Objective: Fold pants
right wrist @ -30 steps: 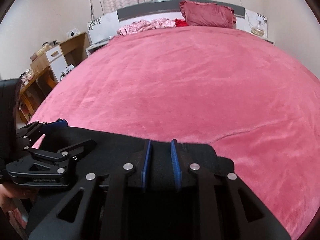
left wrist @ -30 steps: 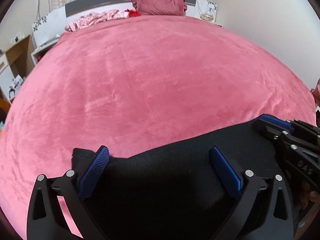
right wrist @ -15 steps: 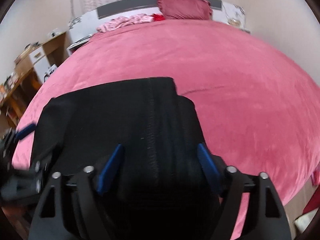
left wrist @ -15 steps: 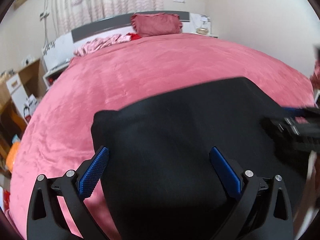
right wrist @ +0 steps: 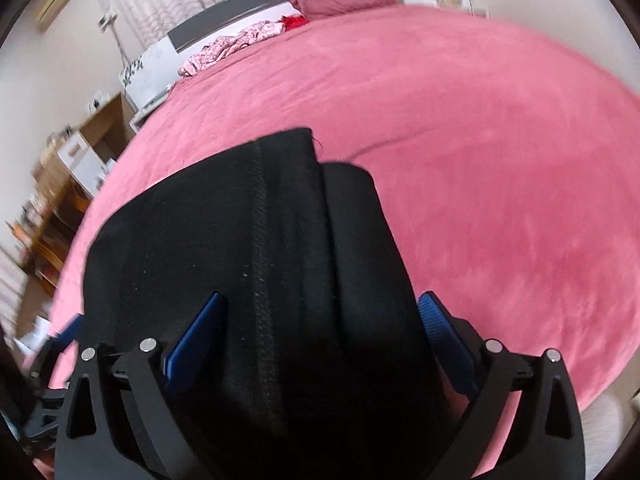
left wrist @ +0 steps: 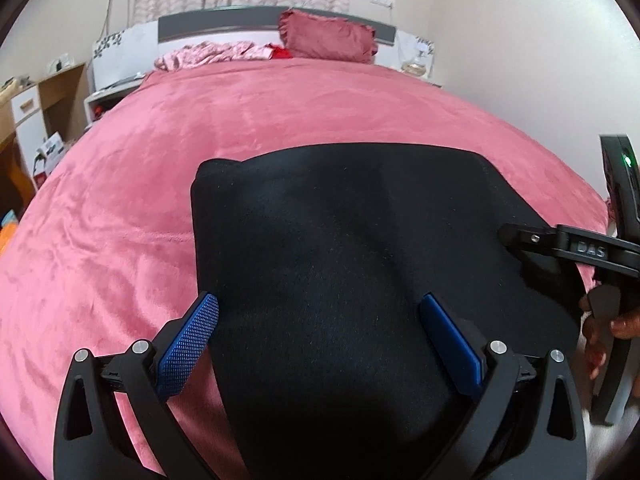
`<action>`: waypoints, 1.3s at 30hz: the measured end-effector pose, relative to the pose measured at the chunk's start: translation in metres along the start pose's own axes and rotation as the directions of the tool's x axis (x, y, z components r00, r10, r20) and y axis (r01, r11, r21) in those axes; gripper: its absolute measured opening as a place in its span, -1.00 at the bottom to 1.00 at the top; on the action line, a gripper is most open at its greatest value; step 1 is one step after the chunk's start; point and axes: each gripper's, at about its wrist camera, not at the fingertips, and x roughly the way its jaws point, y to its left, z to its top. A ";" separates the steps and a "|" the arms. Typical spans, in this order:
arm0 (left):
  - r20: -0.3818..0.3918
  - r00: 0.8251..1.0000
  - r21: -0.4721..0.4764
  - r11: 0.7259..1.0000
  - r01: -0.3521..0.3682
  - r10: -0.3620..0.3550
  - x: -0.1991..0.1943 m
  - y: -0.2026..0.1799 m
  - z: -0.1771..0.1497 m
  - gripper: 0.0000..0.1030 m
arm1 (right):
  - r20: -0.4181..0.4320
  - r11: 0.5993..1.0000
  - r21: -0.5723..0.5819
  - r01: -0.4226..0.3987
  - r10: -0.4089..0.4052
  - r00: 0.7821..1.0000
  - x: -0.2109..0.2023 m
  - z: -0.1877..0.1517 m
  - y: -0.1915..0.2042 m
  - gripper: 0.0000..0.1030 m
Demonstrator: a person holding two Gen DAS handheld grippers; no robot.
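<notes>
Since the earlier frames both grippers have pulled back from the pants (left wrist: 340, 264), and the right one has let go of the cloth it was pinching a second ago. Now the left gripper (left wrist: 320, 340) is released, its blue fingers (left wrist: 188, 344) spread wide, with the black cloth seen between them but not pinched. The right gripper (right wrist: 324, 340) is released too, fingers (right wrist: 444, 344) wide apart on either side of the cloth.

The pants lie folded into a dark, roughly square bundle on the pink bed (left wrist: 280, 120), near its front edge. In the right wrist view a stitched seam (right wrist: 260, 264) runs along the bundle, and the layers are stepped at the far end. The right wrist view is a little blurred.

At the head of the bed there is a pillow (left wrist: 328, 40) and beside it some crumpled pink clothes (left wrist: 208, 54).
</notes>
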 end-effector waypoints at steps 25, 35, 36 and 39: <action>-0.119 0.991 -0.291 0.956 0.030 -0.067 0.016 0.053 0.021 0.94 | -0.017 0.994 0.103 -0.033 0.035 0.999 -0.001 -0.003 -0.015 0.96; -0.157 0.979 -0.391 0.919 0.060 -0.131 0.017 0.062 0.007 0.94 | -0.043 0.991 0.113 -0.070 0.075 0.996 -0.004 -0.003 -0.025 0.97; -0.186 0.974 -0.410 0.911 0.043 -0.130 0.019 0.059 0.012 0.94 | -0.047 0.991 0.113 -0.074 0.080 0.996 -0.005 -0.003 -0.026 0.97; -0.228 0.965 -0.359 0.932 0.040 -0.129 0.019 0.038 0.038 0.94 | -0.051 0.988 0.127 -0.089 0.096 0.994 -0.006 -0.005 -0.029 0.97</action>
